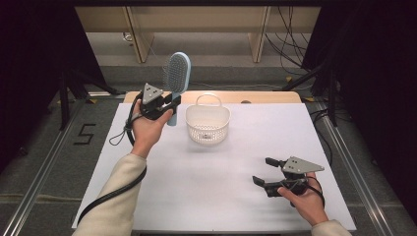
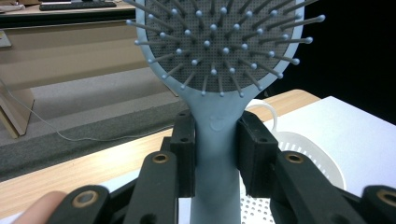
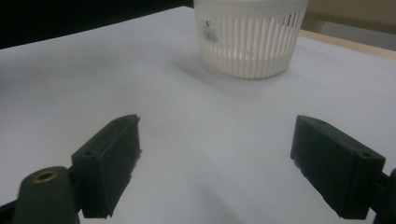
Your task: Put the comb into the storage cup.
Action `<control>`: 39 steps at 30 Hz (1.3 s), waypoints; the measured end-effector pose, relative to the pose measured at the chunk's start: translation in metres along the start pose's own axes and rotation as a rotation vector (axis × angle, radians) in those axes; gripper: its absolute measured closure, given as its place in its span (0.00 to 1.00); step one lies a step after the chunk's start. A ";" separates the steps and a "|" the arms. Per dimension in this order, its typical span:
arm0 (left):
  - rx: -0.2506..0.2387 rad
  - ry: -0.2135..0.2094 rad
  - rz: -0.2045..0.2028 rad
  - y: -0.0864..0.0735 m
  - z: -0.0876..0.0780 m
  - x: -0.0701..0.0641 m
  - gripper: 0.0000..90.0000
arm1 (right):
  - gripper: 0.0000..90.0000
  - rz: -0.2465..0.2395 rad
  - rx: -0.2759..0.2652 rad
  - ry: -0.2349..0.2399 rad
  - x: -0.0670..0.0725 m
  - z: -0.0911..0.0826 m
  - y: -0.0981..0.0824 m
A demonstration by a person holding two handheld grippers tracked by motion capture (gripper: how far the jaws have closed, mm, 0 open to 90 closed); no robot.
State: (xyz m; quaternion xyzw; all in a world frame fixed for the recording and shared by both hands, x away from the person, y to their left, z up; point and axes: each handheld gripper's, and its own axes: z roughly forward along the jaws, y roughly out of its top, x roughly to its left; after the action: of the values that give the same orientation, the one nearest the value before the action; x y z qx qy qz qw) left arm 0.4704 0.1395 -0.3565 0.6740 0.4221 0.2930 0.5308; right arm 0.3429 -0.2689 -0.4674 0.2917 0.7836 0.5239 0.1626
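light: bright, even | shadows: soft | near tongs blurred

Both forearms wear cream, soft-looking sleeves (image 1: 115, 196). The left gripper (image 1: 169, 104) is black, topped by a grey three-cornered plate with small dark holes, and a thick black cable loops back from it along the sleeve. The right gripper (image 1: 262, 172) matches it: black body, grey plate, black cable. Their blocky, matt black fingers (image 3: 112, 163) hang on arms with brass-coloured rivets.

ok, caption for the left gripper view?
Left gripper clamps a blue hairbrush upright by its handle, white basket behind.
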 end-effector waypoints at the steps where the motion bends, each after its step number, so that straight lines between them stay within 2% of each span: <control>1: -0.001 0.000 0.000 0.000 0.000 0.000 0.78 | 0.18 0.000 0.001 0.000 0.000 0.000 0.000; 39: -0.009 -0.006 0.017 0.007 0.006 -0.006 0.78 | 0.18 0.003 -0.002 0.000 0.000 0.000 0.000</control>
State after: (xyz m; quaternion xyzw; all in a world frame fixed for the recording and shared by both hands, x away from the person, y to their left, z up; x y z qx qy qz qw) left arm 0.4740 0.1306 -0.3506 0.6759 0.4136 0.2974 0.5325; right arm 0.3429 -0.2692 -0.4673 0.2928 0.7826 0.5250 0.1622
